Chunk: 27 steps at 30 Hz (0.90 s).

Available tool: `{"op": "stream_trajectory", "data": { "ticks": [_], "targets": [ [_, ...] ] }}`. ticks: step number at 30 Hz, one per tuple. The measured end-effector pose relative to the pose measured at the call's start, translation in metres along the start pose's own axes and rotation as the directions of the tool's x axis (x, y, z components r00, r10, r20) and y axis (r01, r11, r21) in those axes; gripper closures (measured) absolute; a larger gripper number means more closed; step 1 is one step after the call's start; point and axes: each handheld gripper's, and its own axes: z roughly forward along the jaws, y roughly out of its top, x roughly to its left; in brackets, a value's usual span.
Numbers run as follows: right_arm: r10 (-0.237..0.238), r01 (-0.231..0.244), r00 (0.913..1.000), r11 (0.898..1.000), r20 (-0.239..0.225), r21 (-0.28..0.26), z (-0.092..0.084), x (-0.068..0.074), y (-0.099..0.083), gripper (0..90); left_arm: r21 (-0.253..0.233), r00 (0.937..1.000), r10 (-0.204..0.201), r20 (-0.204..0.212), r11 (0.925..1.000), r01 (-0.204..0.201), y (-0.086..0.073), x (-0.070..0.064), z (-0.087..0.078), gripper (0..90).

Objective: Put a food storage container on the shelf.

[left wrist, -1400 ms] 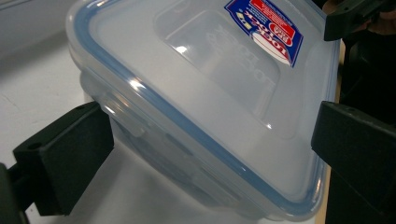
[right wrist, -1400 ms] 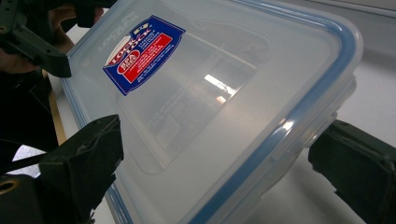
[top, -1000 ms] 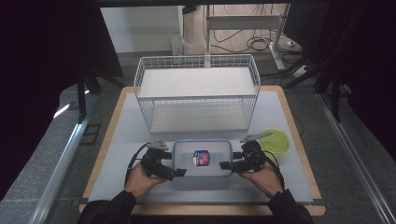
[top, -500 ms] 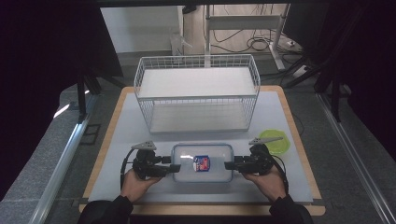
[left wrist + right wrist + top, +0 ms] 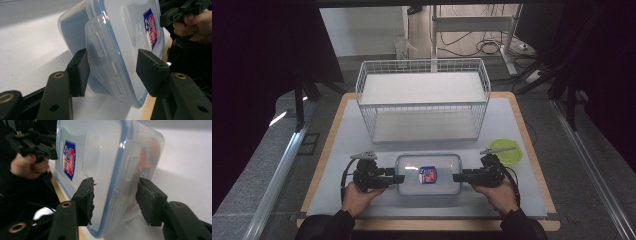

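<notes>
A clear plastic food container [image 5: 428, 173] with a blue-rimmed snap lid lies flat on the white mat [image 5: 337, 150] of the bench [image 5: 328, 131], lid up, near the front edge and just in front of the white wire basket [image 5: 422, 100]. Its long axis runs left to right across the bench, each short end facing one gripper, and a red-and-blue label [image 5: 427, 174] sits near the middle of the lid. The left gripper [image 5: 394, 178] reaches in from the left; in the left gripper view its jaws straddle the container's short end with the latch flap [image 5: 100, 50] between them, the left pad close against the wall and the right pad standing clear of the lid, so it is parted and not clamped. The right gripper [image 5: 458, 177] comes in from the opposite end; in the right gripper view its jaws also bracket the end, with gaps on both sides. A green lid [image 5: 507, 151] lies on the mat beside the right gripper, apart from the container.
</notes>
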Motion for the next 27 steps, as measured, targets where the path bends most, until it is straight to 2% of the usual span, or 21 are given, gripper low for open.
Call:
{"op": "stream_trajectory", "data": {
  "ticks": [1,3,6,10,14,20,27],
  "targets": [
    [0.018,-0.018,0.9998,1.0,-0.008,-0.001,-0.001,-0.001,0.0,51.3,-0.006,1.0,-0.005,0.001,1.0,0.005,0.0,0.0,0.0,46.4],
    [0.018,-0.018,0.9998,1.0,-0.006,-0.005,-0.002,0.0,-0.001,52.4,-0.015,1.0,-0.001,-0.009,0.9999,0.001,0.001,0.0,-0.001,47.4],
    [-0.01,0.01,0.9998,1.0,0.019,-0.015,-0.001,0.005,0.0,53.2,-0.027,0.9995,-0.011,-0.029,0.9996,0.01,0.002,-0.001,-0.002,48.3],
    [-0.01,0.011,0.9996,1.0,0.024,-0.024,0.0,0.006,0.0,53.2,-0.031,0.9993,-0.011,-0.035,0.9995,0.01,0.003,-0.001,-0.003,48.6],
    [-0.03,0.031,0.999,0.999,0.033,-0.028,0.001,0.01,0.002,53.0,-0.033,0.9976,0.012,-0.068,0.9994,-0.014,0.005,-0.004,-0.006,48.8],
    [-0.065,0.067,0.9973,0.997,0.032,-0.05,0.0,0.012,0.008,53.0,-0.059,0.9981,0.01,-0.06,0.9982,-0.014,0.01,-0.005,-0.011,49.6],
    [-0.088,0.09,0.9959,0.991,0.021,-0.1,-0.008,0.017,0.02,53.2,-0.092,0.9987,0.016,-0.048,0.9956,-0.021,0.02,-0.008,-0.018,50.9]
  ]
}}
